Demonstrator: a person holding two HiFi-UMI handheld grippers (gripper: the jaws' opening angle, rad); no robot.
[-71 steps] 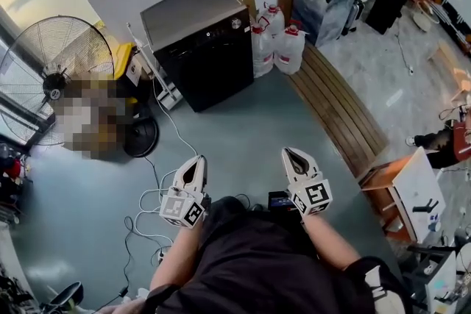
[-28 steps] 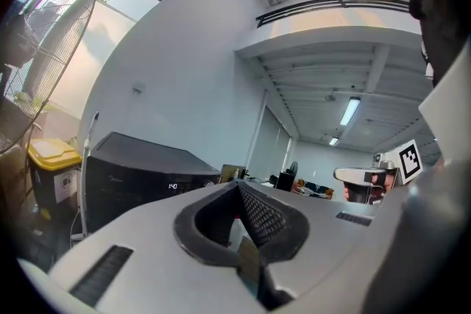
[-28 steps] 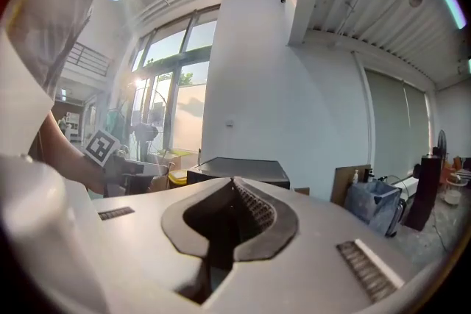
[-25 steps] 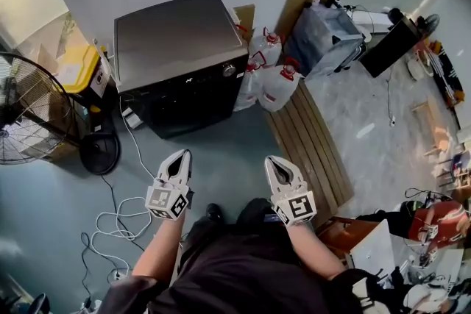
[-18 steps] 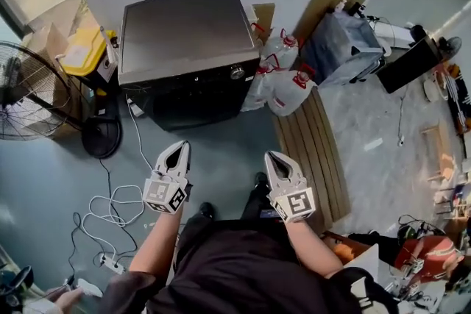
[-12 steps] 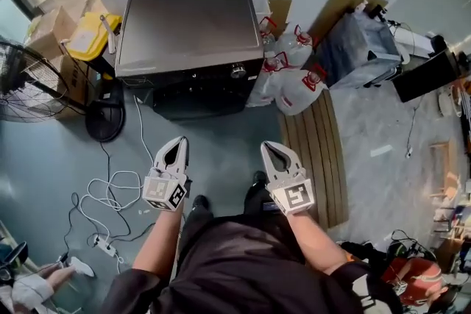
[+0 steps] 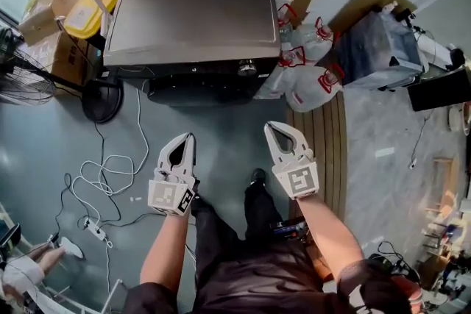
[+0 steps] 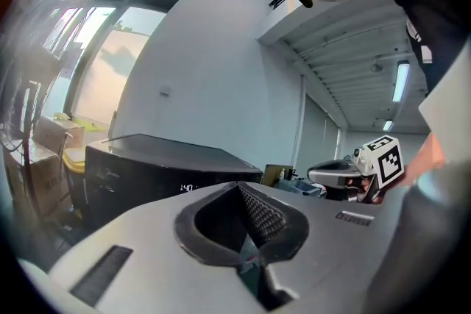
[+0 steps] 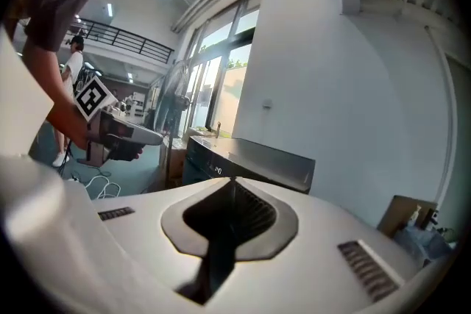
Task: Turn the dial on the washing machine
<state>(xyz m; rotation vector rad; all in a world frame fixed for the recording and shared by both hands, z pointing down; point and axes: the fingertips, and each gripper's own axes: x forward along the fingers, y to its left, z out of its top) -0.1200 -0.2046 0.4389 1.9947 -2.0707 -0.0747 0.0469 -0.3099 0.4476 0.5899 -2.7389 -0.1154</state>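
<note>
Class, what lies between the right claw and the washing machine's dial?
Only bare blue-grey floor lies between the right claw and the dial. The head view shows this.

We now stand closer: the black washing machine with its grey steel lid (image 7: pixel 188 11) looms larger and nearer to our left tongs (image 7: pixel 187 137) and right tongs (image 7: pixel 274 128), while the round wire fan (image 7: pixel 16 77) slips to the left edge.
</note>
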